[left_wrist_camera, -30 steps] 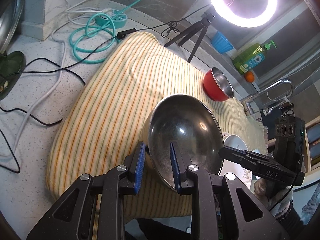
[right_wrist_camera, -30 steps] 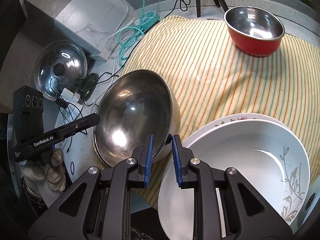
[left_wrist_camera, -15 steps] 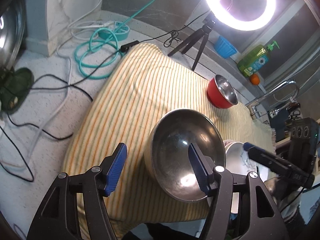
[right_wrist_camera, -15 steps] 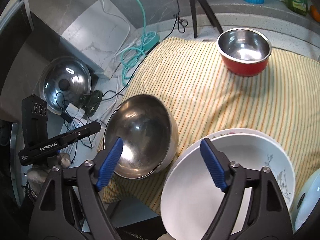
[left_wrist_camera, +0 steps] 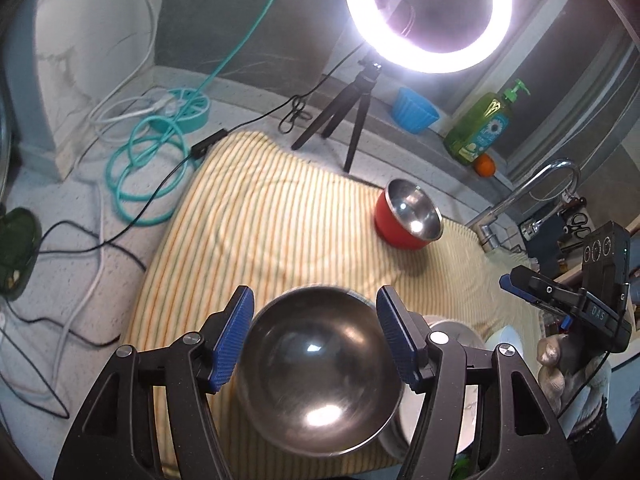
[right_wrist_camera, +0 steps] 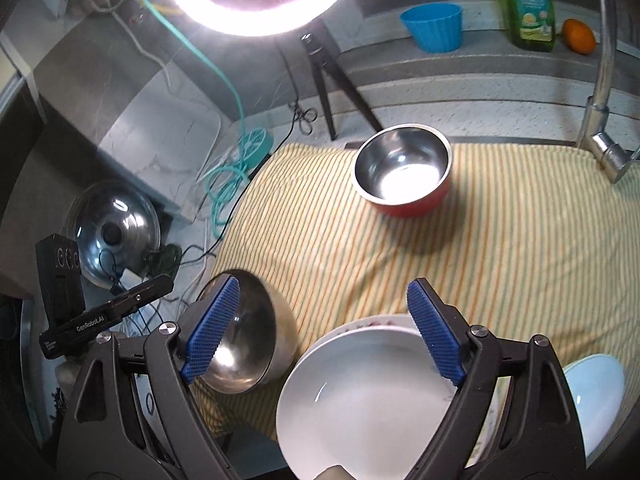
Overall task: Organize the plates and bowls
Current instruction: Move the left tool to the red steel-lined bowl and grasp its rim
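Note:
A large steel bowl (left_wrist_camera: 320, 376) rests tilted on the striped cloth (left_wrist_camera: 280, 224) near its front edge; it also shows in the right wrist view (right_wrist_camera: 244, 352). My left gripper (left_wrist_camera: 316, 336) is open above it, not touching. My right gripper (right_wrist_camera: 322, 330) is open above a white bowl (right_wrist_camera: 360, 404) stacked on a floral plate (right_wrist_camera: 360, 322), to the right of the steel bowl. A red bowl with a steel inside (left_wrist_camera: 408, 216) stands at the far right of the cloth; it also shows in the right wrist view (right_wrist_camera: 402, 170).
A ring light on a tripod (left_wrist_camera: 428, 12) stands behind the cloth. A blue cup (left_wrist_camera: 414, 110), soap bottle (left_wrist_camera: 480, 128) and orange (left_wrist_camera: 485, 165) sit on the back ledge. A faucet (left_wrist_camera: 520, 196) is at right. Cables (left_wrist_camera: 140, 168) and a pot lid (right_wrist_camera: 112, 236) lie at left.
Both grippers opened and let go of the steel bowl and the white bowl, then drew back and up. The steel bowl stays on the cloth.

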Demonstrator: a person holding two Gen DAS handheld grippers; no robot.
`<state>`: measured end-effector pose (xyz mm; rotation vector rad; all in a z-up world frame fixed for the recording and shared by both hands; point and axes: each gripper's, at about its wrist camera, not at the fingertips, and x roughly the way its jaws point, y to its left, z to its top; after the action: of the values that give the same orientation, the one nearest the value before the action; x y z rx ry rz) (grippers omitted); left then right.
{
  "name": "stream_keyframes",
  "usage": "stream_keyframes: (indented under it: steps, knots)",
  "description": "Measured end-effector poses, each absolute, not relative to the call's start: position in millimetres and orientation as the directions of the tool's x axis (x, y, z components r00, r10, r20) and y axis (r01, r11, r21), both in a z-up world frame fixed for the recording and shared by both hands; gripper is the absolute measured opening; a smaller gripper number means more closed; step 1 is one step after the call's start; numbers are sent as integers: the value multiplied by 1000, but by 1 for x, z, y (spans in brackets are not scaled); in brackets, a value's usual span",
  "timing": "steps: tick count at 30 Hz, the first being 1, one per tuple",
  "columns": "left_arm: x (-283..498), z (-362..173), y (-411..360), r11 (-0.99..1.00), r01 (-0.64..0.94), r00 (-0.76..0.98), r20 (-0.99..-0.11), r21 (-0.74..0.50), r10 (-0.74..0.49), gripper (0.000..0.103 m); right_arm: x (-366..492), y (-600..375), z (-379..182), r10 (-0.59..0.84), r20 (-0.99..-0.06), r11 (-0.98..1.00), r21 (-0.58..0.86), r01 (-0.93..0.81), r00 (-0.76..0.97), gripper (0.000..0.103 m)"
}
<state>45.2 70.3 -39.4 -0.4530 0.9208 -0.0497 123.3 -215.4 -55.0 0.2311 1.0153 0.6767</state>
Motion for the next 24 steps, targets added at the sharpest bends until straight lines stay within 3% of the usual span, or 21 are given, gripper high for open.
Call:
stream_keyframes:
  steps: [24]
  knots:
    - [165,-48,17,871,-56,566,-734,-489,-375,61,222,-256,-68,579,-716,815,498,-297,390,88]
